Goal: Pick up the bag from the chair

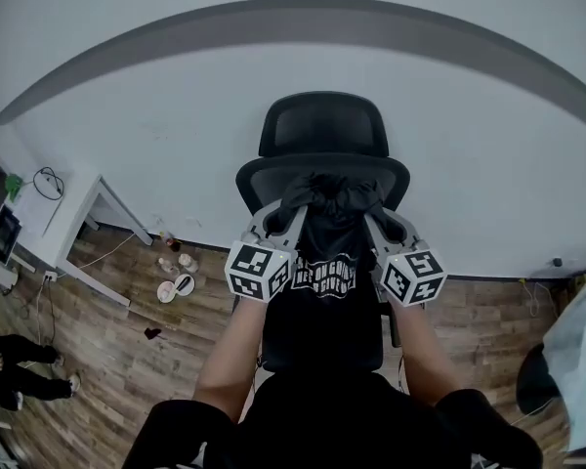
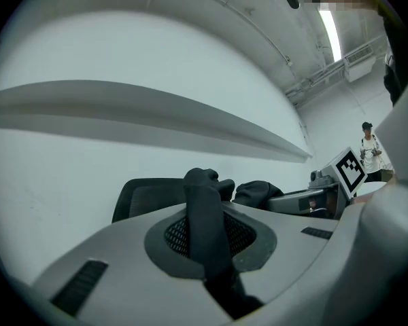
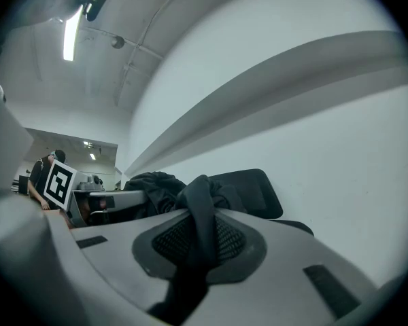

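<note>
Pinching a black fabric strap (image 2: 205,209) between its two pads, my left tool (image 1: 291,203) has its jaws pressed nearly together on the cloth. My right tool (image 1: 369,203) is closed the same way on a second black strap (image 3: 200,209). Both straps belong to the black bag (image 1: 324,291), which has white lettering on its front. The bag hangs from the two tools between my forearms, in front of the backrest of the black office chair (image 1: 322,125). I cannot tell whether its bottom is clear of the seat. Behind the chair stands a white wall (image 1: 176,135). To my left, small items (image 1: 174,277) lie on the wood floor (image 1: 127,350) near a white table (image 1: 78,213).
</note>
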### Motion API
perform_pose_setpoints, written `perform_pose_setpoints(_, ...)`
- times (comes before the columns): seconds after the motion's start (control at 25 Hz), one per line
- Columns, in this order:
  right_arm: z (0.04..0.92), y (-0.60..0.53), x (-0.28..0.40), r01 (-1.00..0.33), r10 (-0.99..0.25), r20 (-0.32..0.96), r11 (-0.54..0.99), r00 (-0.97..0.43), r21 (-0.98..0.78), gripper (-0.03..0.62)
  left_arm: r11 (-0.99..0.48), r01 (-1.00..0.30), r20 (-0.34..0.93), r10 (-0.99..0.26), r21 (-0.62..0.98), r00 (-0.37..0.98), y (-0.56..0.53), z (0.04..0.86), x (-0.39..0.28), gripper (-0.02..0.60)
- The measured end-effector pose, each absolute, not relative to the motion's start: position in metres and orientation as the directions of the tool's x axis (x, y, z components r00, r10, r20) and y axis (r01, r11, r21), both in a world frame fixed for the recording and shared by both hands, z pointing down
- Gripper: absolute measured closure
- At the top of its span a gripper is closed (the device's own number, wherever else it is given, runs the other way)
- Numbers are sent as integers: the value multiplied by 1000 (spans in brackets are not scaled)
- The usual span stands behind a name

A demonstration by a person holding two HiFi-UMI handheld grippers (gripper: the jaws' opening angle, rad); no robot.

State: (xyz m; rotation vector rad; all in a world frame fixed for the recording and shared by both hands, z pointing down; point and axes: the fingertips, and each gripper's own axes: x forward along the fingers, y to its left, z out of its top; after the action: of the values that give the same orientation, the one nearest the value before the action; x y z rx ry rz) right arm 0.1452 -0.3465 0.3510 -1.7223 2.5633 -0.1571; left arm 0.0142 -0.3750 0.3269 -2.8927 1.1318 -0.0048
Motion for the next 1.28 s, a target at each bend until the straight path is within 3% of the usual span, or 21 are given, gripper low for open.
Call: perform_pose_setpoints(1.28, 345, -342, 149, -935, -937, -5, 349, -350, -61, 536, -733, -678, -45, -680, 43, 732, -368, 323, 16, 526)
